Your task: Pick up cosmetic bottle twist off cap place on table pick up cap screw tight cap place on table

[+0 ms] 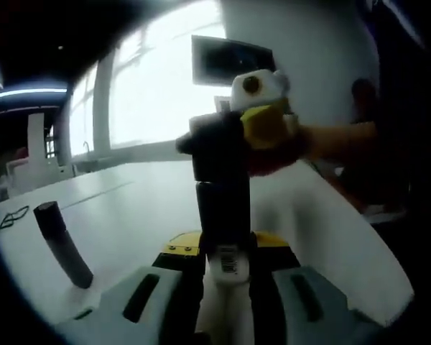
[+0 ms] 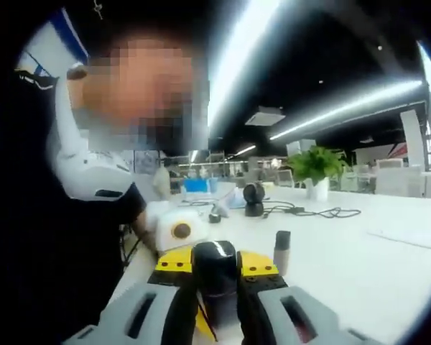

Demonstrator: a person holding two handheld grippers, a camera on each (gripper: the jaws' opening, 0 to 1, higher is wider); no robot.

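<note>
Bottle (image 1: 225, 248) clenched between left gripper (image 1: 226, 277) fingers, lifted off white table (image 1: 129, 208), long axis running straight out along fingers, cap (image 1: 217, 151) end pointing away. Right gripper (image 1: 262, 118) comes from far side, fingers clamped on cap. In right gripper view, right gripper (image 2: 217, 287) fingers squeeze dark cap (image 2: 215, 269). Risk: uneven twist may slip bottle from left fingers or drop cap. Dark tube (image 1: 63, 244) stands left of fingers, well apart.
</note>
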